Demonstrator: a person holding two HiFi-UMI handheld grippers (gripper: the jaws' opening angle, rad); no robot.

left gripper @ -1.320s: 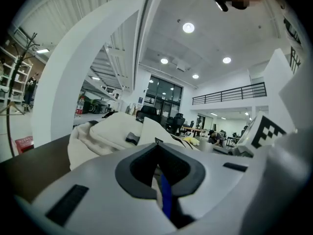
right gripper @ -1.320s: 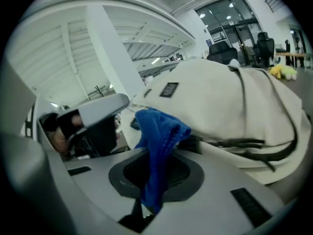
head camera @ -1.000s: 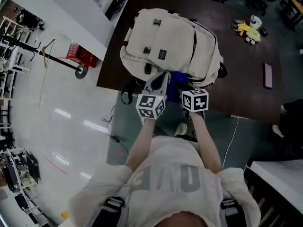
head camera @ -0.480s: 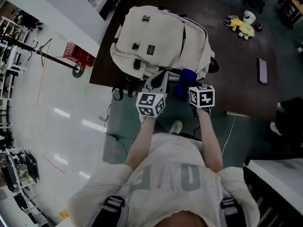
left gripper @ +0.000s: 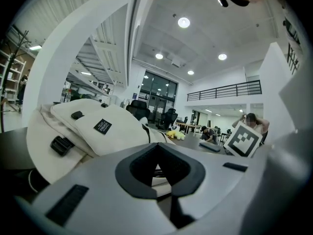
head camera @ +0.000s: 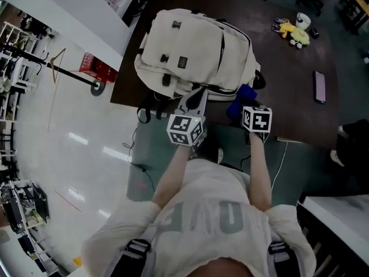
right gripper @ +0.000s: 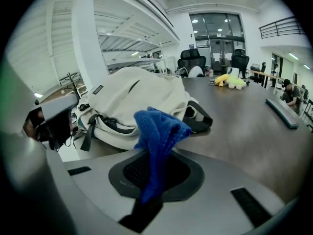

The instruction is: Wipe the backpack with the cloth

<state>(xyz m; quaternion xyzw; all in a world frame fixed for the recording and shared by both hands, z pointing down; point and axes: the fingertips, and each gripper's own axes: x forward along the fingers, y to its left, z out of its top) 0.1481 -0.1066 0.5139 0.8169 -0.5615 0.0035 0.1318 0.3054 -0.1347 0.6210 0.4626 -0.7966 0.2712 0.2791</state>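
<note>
A cream backpack (head camera: 196, 53) lies flat on the dark brown table (head camera: 288, 103). It fills the left of the left gripper view (left gripper: 107, 131) and sits left of centre in the right gripper view (right gripper: 132, 97). My left gripper (head camera: 196, 101) points at the backpack's near edge; its jaws are shut (left gripper: 161, 177) with nothing seen between them. My right gripper (head camera: 247, 109) is shut on a blue cloth (head camera: 242, 98), just off the backpack's near right corner. The cloth (right gripper: 159, 129) stands up out of the jaws (right gripper: 151, 180), apart from the backpack.
A dark phone (head camera: 320, 86) lies at the table's right. A yellow toy (head camera: 295, 34) and a white cup (head camera: 304, 21) sit at the far right. A red basket (head camera: 95, 67) and a coat stand (head camera: 57, 68) are on the floor at left.
My right gripper has carried the blue cloth to the right, from the middle of the backpack's near edge to its right corner. The left gripper has stayed almost still.
</note>
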